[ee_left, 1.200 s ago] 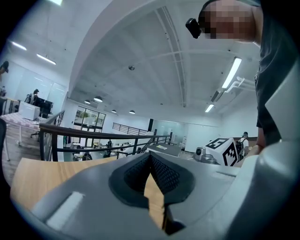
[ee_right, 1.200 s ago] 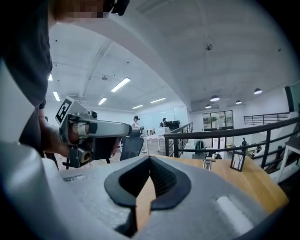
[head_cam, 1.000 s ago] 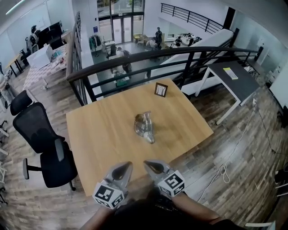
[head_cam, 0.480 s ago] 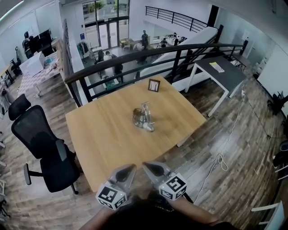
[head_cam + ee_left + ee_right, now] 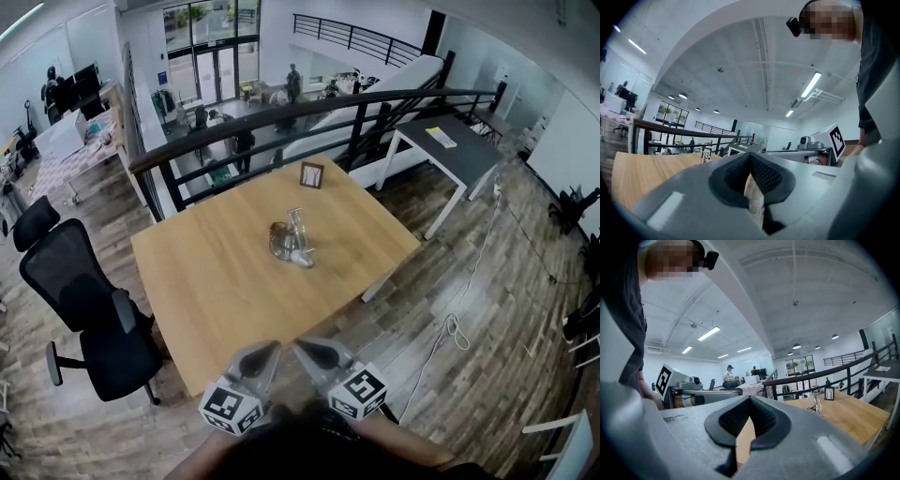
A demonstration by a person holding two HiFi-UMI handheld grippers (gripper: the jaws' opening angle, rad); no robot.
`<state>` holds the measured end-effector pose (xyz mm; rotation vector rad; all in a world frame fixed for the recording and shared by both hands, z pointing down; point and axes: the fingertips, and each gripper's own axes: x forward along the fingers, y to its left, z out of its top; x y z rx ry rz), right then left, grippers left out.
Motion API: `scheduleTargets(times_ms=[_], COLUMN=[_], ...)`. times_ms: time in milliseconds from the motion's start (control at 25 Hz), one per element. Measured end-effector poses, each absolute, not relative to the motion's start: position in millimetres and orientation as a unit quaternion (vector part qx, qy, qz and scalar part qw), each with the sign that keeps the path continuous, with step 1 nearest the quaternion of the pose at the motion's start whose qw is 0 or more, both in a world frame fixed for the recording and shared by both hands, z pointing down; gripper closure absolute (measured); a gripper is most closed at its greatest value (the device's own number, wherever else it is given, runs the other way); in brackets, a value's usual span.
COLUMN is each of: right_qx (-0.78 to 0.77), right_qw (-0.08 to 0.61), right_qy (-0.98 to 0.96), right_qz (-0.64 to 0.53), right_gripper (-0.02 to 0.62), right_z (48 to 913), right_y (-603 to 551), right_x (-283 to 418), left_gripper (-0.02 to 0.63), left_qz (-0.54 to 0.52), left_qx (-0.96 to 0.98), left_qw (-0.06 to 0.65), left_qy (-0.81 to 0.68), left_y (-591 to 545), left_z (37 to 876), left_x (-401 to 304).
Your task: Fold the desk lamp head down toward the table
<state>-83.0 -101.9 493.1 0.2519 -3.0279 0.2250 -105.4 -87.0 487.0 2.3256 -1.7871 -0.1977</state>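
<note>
A small metal desk lamp [image 5: 290, 241] rests near the middle of the wooden table [image 5: 216, 281]; its thin frame also shows far off in the right gripper view [image 5: 816, 403] and in the left gripper view [image 5: 707, 154]. My left gripper [image 5: 265, 351] and right gripper [image 5: 304, 348] hang side by side at the table's near edge, well short of the lamp. Both point level, tips close together, jaws shut with nothing between them. The left gripper's [image 5: 750, 155] pads meet, and so do the right gripper's [image 5: 749, 400].
A small framed picture [image 5: 311, 174] stands at the table's far edge. A black office chair [image 5: 89, 305] sits to the left, a dark railing [image 5: 309, 111] runs behind the table, and a grey side table [image 5: 450, 150] stands at the right. Cables [image 5: 452, 328] lie on the wooden floor.
The view has drawn back from the table: lamp and tabletop sit farther off and smaller. Both grippers stay shut, side by side, at the bottom of the head view.
</note>
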Motion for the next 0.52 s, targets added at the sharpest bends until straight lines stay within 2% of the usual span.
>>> scheduleTargets(times_ms=[520], right_qx=[0.078], right_qw=[0.045], right_qy=[-0.994], right_qz=[0.069], right_gripper=[0.594], right_z=[490], right_y=[-84], right_x=[-85], left_gripper=[0.604], left_qz=[-0.066], left_qx=[0.787], left_qw=[0.095], left_qy=[-0.607], left_y=[-71], left_z=[486], left_x=[-107])
